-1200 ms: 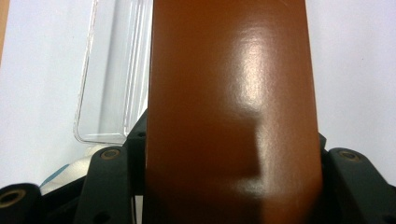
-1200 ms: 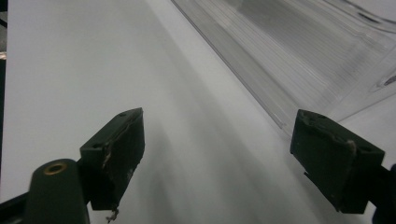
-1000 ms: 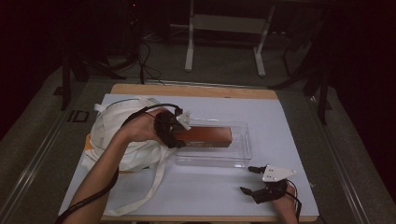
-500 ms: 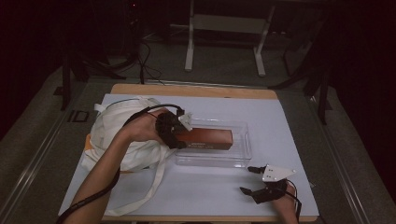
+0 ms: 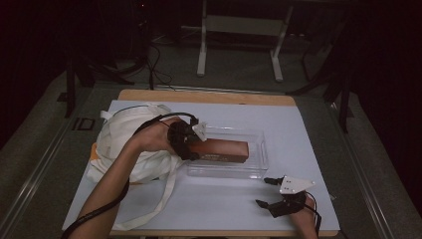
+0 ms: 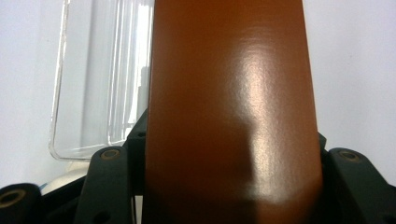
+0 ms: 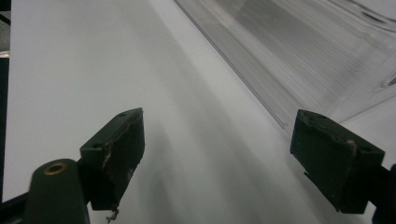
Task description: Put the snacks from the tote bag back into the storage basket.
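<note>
Two grippers: left gripper [image 5: 191,144] clamps brown box [image 5: 221,149] by one end, over clear tray [image 5: 259,149]. Right gripper [image 5: 268,193] idle, jaws wide. Risk: long box sags, snags tray rim.

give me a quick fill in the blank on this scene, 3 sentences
1. The left tongs are shut on a ____ box.
2. That box sits over a clear ____.
3. The right tongs have their jaws ____ and hold nothing.

Missing words: brown; tray; open
</note>
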